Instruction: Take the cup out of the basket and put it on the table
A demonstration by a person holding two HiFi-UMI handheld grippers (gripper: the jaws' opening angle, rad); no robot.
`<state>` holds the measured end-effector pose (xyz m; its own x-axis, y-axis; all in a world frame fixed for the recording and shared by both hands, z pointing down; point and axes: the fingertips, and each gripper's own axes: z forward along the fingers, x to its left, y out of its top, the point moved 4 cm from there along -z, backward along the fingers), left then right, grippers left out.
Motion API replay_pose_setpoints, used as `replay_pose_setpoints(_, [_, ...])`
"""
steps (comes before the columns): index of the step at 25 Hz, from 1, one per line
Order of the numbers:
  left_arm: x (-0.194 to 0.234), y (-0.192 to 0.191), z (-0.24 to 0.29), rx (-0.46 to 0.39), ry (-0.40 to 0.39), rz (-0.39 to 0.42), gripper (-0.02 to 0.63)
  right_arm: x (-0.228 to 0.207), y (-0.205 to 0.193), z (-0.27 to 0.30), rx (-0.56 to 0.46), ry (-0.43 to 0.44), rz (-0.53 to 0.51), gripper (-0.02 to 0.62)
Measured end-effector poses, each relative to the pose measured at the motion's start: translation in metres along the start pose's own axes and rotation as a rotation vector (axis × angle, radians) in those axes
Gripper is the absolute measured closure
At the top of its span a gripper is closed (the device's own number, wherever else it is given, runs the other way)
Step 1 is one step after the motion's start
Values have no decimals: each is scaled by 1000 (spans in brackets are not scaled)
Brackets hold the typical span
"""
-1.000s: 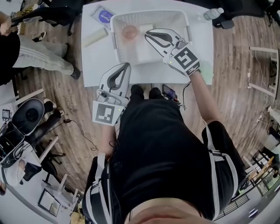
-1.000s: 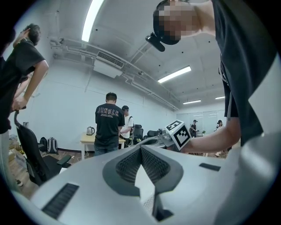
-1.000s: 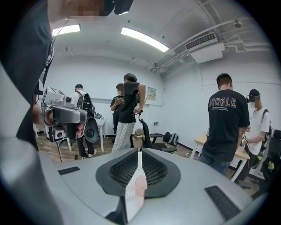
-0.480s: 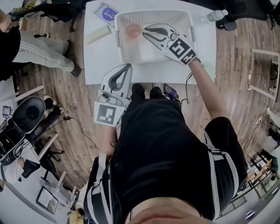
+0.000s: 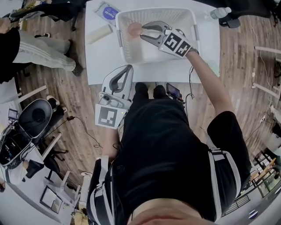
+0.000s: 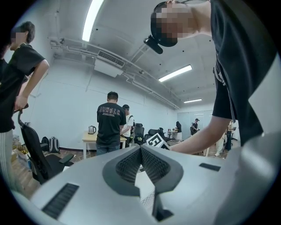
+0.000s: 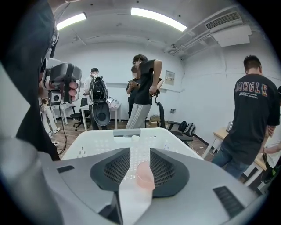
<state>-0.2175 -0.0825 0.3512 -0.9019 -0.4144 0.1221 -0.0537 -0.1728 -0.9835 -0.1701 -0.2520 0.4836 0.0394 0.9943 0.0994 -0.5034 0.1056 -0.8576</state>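
A translucent pink cup [image 5: 134,29] stands in the left part of the white basket [image 5: 184,44] on the table. My right gripper [image 5: 142,32] reaches into the basket from the right, tips just beside the cup. In the right gripper view the cup [image 7: 145,175] sits low between the dark pads [image 7: 163,169], nearer the right one, and neither presses on it. The right gripper [image 7: 140,149] has its jaws opening. My left gripper [image 5: 127,69] hangs at the table's near edge, away from the basket; in its own view the left gripper [image 6: 140,147] is shut and empty.
The white table [image 5: 101,61] also carries a blue-labelled pack [image 5: 108,12], a cream block [image 5: 99,34] left of the basket and a water bottle [image 5: 219,12] at the far right. A dark device [image 5: 173,91] hangs below the near edge. People and office chairs stand around.
My right gripper has moved left and deeper into the basket, up to the cup, and its jaws have gone from shut to parted. The left gripper has stayed where it was.
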Motion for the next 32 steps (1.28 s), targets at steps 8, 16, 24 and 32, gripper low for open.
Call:
replay_pose_setpoints(8, [5,-4,-9,13,14,-14,586,4,-22,28,66,58,-25,433])
replay_pose_setpoints(16, [9,-8,-10,28,22,-23,586,1,-43,53,147,111,-59,399])
replay_pose_setpoints(24, [12,-13,-11,25,29,-35,586,6,-60,74,220,156,-99,399])
replay_pose_setpoints(32, [15,-16,-13,23,41,-53,586,8,-72,89,258,180,-108,399])
